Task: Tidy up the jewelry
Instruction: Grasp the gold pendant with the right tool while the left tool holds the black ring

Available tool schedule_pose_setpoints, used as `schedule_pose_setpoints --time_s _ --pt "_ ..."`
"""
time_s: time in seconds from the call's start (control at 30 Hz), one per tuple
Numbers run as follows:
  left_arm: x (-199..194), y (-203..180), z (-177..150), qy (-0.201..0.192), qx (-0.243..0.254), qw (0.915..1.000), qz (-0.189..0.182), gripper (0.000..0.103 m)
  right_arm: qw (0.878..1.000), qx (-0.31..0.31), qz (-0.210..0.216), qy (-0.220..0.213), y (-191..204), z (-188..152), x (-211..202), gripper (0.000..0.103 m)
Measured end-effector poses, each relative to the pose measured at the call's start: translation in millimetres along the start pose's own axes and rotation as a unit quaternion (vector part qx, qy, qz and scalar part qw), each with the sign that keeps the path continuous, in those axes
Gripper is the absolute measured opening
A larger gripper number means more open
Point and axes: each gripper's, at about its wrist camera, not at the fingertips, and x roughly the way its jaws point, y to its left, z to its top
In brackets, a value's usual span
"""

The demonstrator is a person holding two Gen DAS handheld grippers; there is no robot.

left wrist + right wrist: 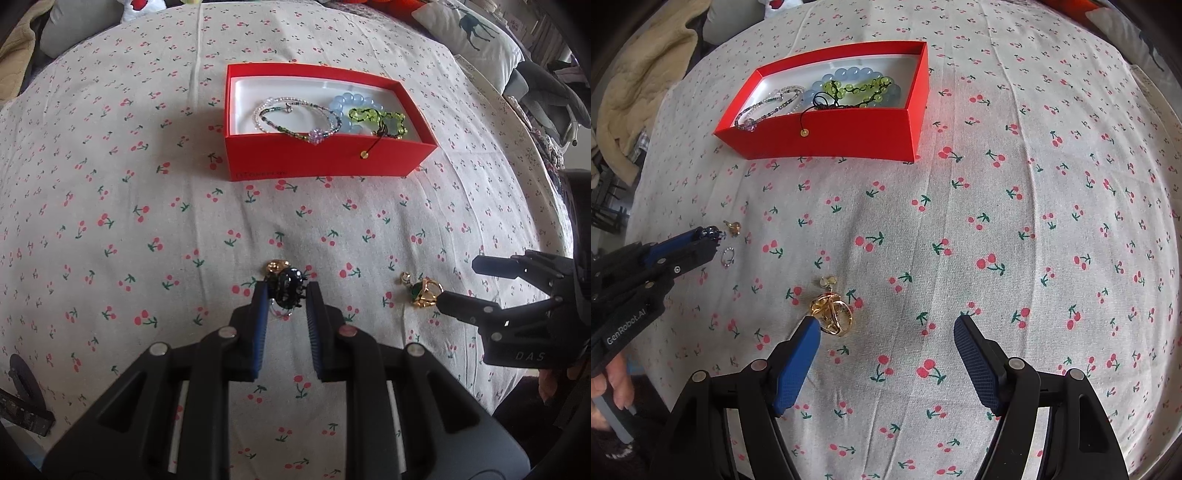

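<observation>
Left gripper (284, 291): your blue-padded jaws sit narrow around the glossy black beaded ring (289, 290); both pads look pressed to its sides, so you seem to hold it.
Black ring's place: on the cherry-print cloth (110, 184), near and left in the scene, with a small gold ring (277, 266) just beyond it. The right wrist view also shows a thin silver ring (727, 256) just beside your fingertips.
Right gripper (886, 328): your jaws stand wide apart, holding nothing — the left pad (798, 365) just touches the gold ring with the green stone (833, 312).
Red cardboard box (317, 158): far centre, open, white inside.
Box contents: a clear and dark beaded necklace (291, 118) on the left side, pale blue round beads (351, 103) and a yellow-green beaded bracelet (376, 118) on the right — its black cord hangs over the near wall.
</observation>
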Motion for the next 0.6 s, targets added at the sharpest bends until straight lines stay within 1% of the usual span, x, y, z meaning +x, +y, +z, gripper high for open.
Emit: schedule_pose_setpoints --time_s 0.2,0.23,0.27,0.3,0.37,0.4,0.47,0.6 --pt "-4 5 -3 0.0 -0.003 1.0 0.001 0.022 1.0 0.005 0.017 0.005 10 3 8 0.075" --pt "-4 5 -3 0.0 -0.004 1.0 0.001 0.022 1.0 0.005 0.021 0.004 12 4 9 0.074" --pt "-3 6 -3 0.001 -0.005 1.0 0.001 0.022 1.0 0.003 0.023 0.004 14 5 9 0.069" --pt "-4 7 -4 0.002 -0.005 1.0 0.001 0.022 1.0 0.0 0.022 0.003 17 6 10 0.067" --pt "-4 8 -4 0.002 -0.006 1.0 0.001 0.022 1.0 -0.003 0.025 0.003 21 8 11 0.056" --pt "-4 9 -4 0.002 -0.006 1.0 0.001 0.022 1.0 -0.003 0.026 0.004 24 9 12 0.054" --pt "-4 9 -4 0.002 -0.007 1.0 0.001 0.022 1.0 -0.005 0.026 0.005 29 10 14 0.045" --pt "-6 13 -5 0.001 -0.009 1.0 0.001 0.022 1.0 -0.013 0.022 0.006 38 14 17 0.038"
